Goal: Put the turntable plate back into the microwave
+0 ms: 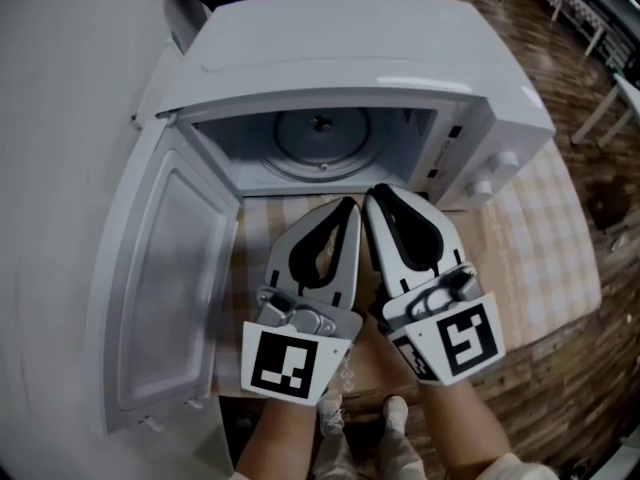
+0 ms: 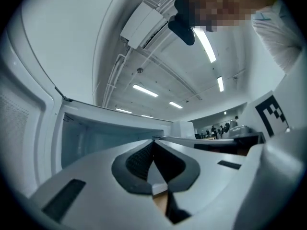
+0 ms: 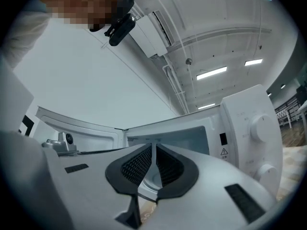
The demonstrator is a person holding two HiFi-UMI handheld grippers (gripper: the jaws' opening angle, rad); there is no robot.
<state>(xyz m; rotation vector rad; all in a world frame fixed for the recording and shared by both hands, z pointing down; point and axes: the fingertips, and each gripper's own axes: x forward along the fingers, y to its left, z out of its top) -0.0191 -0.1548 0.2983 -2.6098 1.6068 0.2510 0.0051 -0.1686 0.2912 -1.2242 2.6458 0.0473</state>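
Dark wooden plank floor [image 1: 585, 398] off to the right, plain pale grey wall [image 1: 60, 118] on the left, and a white ceiling [image 3: 225, 37] with long bright strip lights [image 3: 211, 73] way overhead.

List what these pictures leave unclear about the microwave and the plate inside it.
- Turntable plate: the head view shows it in the microwave, but its back goes under the cavity's top edge; whether it sits centred is unclear.
- Labels round the knob: too small in the right gripper view.
- Cavity floor: in the left gripper view, hidden behind the left gripper's own fingers.
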